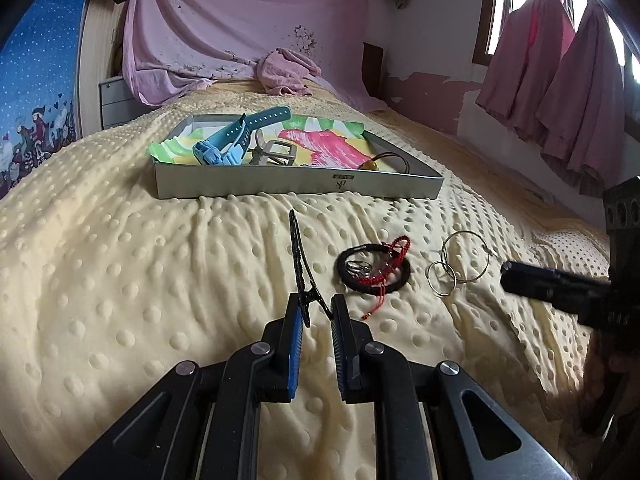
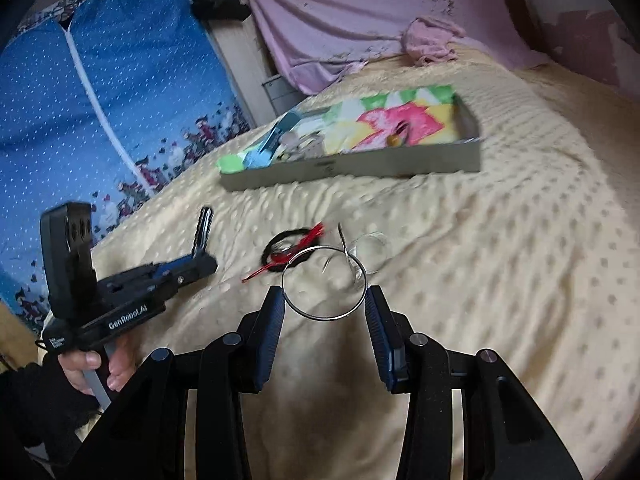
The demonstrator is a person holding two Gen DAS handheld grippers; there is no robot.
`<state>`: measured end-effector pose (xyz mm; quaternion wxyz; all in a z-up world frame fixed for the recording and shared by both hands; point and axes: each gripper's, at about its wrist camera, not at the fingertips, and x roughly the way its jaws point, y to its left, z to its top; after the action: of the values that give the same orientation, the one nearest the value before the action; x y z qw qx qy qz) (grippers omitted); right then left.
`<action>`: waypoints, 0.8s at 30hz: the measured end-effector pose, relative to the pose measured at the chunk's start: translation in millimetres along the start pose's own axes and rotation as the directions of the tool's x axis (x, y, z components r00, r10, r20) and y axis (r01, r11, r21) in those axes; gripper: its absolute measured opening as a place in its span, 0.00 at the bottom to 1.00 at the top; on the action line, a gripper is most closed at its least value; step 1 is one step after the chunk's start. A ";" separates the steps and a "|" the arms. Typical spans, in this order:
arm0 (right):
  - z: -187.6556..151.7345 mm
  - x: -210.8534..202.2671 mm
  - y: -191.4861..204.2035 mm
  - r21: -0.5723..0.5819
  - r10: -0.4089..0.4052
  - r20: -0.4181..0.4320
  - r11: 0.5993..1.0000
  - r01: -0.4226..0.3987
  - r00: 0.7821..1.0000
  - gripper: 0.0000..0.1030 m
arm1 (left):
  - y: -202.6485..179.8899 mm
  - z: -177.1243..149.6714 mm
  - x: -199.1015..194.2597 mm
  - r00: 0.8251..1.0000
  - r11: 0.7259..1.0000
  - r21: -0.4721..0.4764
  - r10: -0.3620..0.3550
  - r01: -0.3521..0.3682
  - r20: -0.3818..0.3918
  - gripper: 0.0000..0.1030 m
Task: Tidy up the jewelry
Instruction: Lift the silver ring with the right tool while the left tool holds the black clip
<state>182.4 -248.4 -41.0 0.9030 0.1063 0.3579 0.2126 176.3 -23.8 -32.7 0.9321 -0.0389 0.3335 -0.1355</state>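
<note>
My left gripper (image 1: 316, 310) is shut on the handle end of a black hair clip (image 1: 298, 258), whose long jaw points toward the metal tray (image 1: 296, 186). The tray holds a blue watch strap (image 1: 240, 136), a grey buckle (image 1: 276, 152) and a brown cord loop (image 1: 384, 160) on colourful paper. A black hair band with a red braided bracelet (image 1: 374, 270) and silver rings (image 1: 460, 266) lie on the blanket to the right. My right gripper (image 2: 324, 300) is open, its fingers on either side of a large silver ring (image 2: 324, 282). The left gripper (image 2: 200, 264) also shows in the right wrist view.
A cream dotted blanket (image 1: 120, 280) covers the bed. A pink cloth (image 1: 284, 70) lies bunched at the far end. A blue patterned wardrobe cover (image 2: 100, 100) stands on the left. Pink curtains (image 1: 560, 80) hang on the right.
</note>
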 end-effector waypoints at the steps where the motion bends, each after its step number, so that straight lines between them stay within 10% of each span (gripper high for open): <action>1: 1.5 -1.7 -2.7 -0.002 -0.013 0.003 1.000 0.013 1.000 0.36 | -0.9 -0.6 -0.2 1.000 1.000 0.001 -0.001 0.001 -0.001 0.13; 5: 11.3 -5.7 -20.1 0.022 -0.068 0.027 0.997 0.067 0.997 0.36 | -3.7 -0.5 0.1 1.000 1.000 0.008 -0.002 0.002 -0.004 0.13; 7: 17.1 -4.9 -28.4 0.030 -0.080 0.034 0.996 0.079 0.996 0.20 | -4.5 0.3 0.8 1.000 1.000 0.010 -0.001 0.001 -0.004 0.13; 24: 29.7 46.9 -43.7 0.011 -0.095 -0.076 0.995 0.096 0.993 0.20 | -4.4 -2.0 16.6 0.999 1.000 0.001 -0.020 0.020 -0.042 0.13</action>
<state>247.0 -266.7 -62.8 0.8971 0.0876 0.3982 0.1703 186.3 -32.6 -43.7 0.9235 -0.0388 0.3527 -0.1457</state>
